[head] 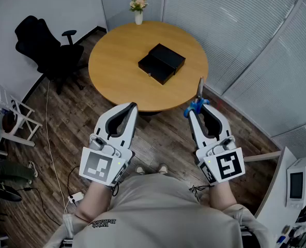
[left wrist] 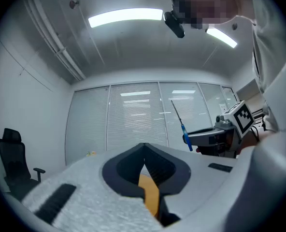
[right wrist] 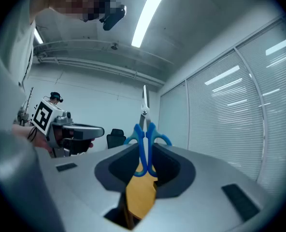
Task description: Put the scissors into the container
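Jaws of the left gripper (head: 129,107) were closed on nothing, tips meeting, short of the round table (head: 107,81), where the black container (head: 162,62) sat ahead of both grippers and well apart from them. The right gripper (head: 194,110) had its jaws clamped on the blue handles of the scissors (head: 197,100), whose blades pointed up and away from it. Judged light, rigid and smooth, with hard plastic loops and slick metal blades, the scissors seemed best held there at the handles, though so narrow a pinch could let them pivot.
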